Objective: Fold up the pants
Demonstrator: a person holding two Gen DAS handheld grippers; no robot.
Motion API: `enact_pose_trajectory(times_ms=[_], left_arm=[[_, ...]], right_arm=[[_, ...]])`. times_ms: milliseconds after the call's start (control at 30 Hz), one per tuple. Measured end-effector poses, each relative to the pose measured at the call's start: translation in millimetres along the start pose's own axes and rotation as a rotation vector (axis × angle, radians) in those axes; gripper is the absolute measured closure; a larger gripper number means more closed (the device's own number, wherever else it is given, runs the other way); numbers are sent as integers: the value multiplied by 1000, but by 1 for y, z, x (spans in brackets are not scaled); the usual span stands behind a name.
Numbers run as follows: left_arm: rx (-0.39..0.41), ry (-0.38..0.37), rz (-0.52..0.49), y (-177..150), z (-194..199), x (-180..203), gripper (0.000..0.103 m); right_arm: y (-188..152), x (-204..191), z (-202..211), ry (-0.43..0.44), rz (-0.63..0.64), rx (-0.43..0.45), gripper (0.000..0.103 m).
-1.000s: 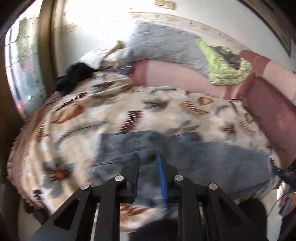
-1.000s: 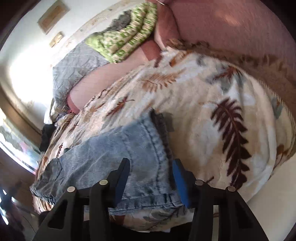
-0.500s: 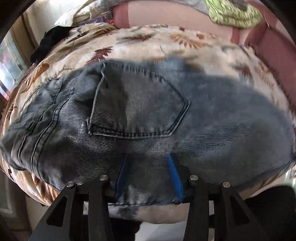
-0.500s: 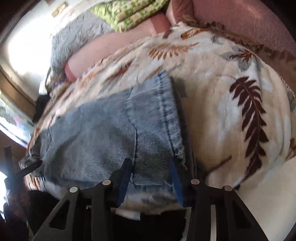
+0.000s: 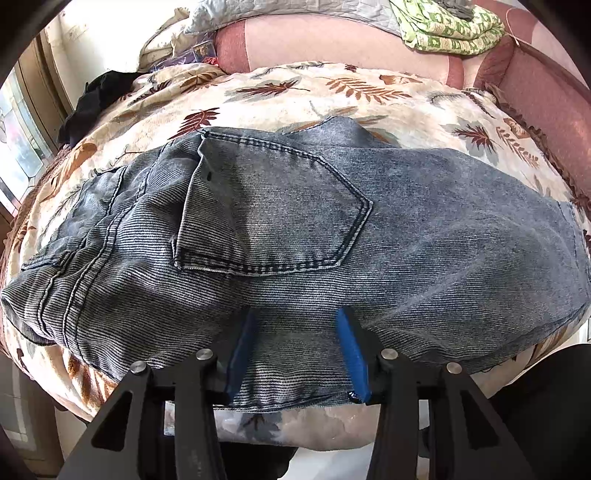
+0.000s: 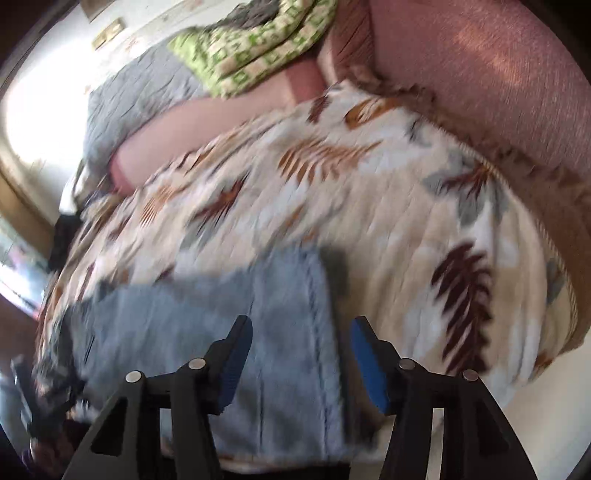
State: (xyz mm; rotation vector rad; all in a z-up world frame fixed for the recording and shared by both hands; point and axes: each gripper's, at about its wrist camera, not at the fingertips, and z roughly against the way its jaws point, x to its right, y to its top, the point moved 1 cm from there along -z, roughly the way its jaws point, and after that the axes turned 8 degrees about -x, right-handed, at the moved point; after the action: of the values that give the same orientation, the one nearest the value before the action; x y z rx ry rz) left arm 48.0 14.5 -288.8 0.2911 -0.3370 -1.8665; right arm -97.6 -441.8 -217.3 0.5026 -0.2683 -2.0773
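Observation:
Grey-blue jeans [image 5: 277, 221] lie folded across a leaf-patterned blanket [image 5: 332, 88], back pocket [image 5: 273, 218] facing up and waistband to the left. My left gripper [image 5: 295, 314] is down on the near edge of the denim. Its jaws are opening, with a flat strip of fabric between the blue pads and no pinch showing. In the blurred right wrist view, the leg end of the jeans [image 6: 221, 314] lies under my right gripper [image 6: 301, 323]. Its jaws are opening too, hovering over the hem without gripping it.
A black garment [image 5: 99, 96] lies at the blanket's far left corner. A green patterned cloth [image 5: 450, 26] and a grey quilt [image 6: 140, 96] rest on the pink sofa back [image 5: 332, 44]. The pink armrest [image 6: 480, 74] bounds the right side. The blanket's near edge drops off just below the grippers.
The left gripper came down close onto the jeans and its jaws spread wider. The right gripper shifted over the leg end, and its jaws narrowed slightly and then widened.

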Motion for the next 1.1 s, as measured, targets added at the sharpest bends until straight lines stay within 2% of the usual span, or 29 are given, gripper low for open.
enact_pose_trajectory(times_ms=[67,133,200,267,367,433,500,600,700,800,867,1033,1100], left_arm=[[14,6,1,-1,0,2,52],[35,24,-12,-4,-1,6,48],[52,36,-19,-5,-2,8,45],[65,36,-18,-6,-2,8,43],[85,29,-24,-8,-2,8,40],[102,42,-44,-9,-3,11,39],[112,44,-54,-10,-3,11,39],[116,34,-58,-10,-3,10,38],[119,33,-66,-10,-2,10,38],[121,24,-72,-10,-2,9,38],[124,20,-77,-11,-2,9,38],[125,10,-87,-12,-1,8,38],[124,11,-87,-11,-1,9,38]], right_arm=[[16,1,-6,11,-44,35,44],[27,-6,-17,39,-43,34,44],[39,-15,-43,19,-8,-44,44],[42,-20,-79,-121,8,-192,44],[52,-37,-75,-192,-4,-170,44],[60,-66,-62,-193,54,-109,42],[63,-104,-57,-119,137,-96,42],[65,-170,-63,155,262,-140,42],[58,-240,-82,291,398,-186,42],[50,-289,-112,375,488,-288,42],[49,-306,-136,411,489,-364,42],[60,-312,-173,506,398,-451,42],[59,-314,-180,510,400,-468,42]])
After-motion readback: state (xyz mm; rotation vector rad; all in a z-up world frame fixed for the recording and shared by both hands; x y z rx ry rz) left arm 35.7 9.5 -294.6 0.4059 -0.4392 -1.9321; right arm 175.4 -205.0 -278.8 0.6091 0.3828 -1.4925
